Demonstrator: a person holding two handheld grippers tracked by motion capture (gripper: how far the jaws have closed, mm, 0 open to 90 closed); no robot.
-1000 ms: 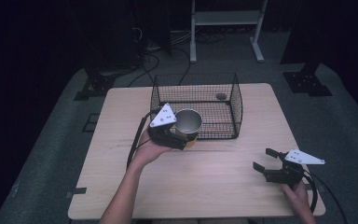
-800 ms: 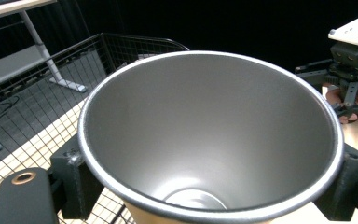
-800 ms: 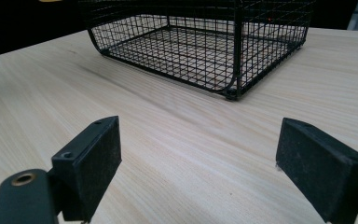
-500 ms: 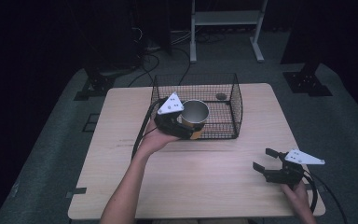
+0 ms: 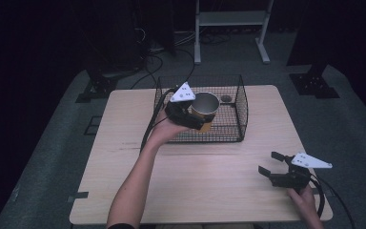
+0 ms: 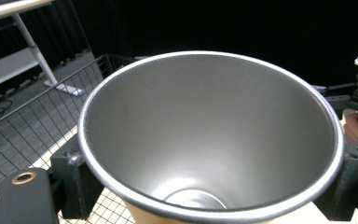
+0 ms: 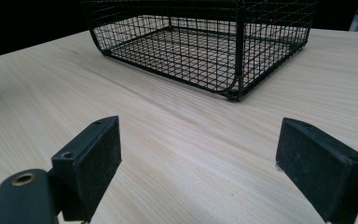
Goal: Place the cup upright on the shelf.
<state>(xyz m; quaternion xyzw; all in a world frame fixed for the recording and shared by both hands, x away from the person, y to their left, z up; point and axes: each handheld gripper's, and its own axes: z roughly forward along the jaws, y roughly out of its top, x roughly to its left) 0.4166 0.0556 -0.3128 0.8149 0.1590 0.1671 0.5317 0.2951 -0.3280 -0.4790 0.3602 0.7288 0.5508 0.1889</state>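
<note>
A dark room with a grey floor and black stands is surrounding a pale wooden worktop (image 5: 200,191), and a black wire basket (image 5: 240,112) is sitting toward the worktop's far side. The left claw (image 5: 198,114) is clenching a steel cup (image 5: 205,104) by its sides, holding it upright over the basket's near-left part, above the wire rim. In the left gripper view the cup (image 6: 209,140) is showing an empty, shiny interior, with a black pad pressing against each side. A small dark object (image 5: 226,99) is lying on the basket floor near the far wall; what it is cannot be told. The right claw (image 5: 272,163) is resting on the worktop well away from the basket's near-right corner, its jaws spread wide and empty.

The step in hand is probably placing the cup into the basket. The next move would call for lowering it straight down clear of the wire wall, then releasing once the base is sitting flat.
</note>
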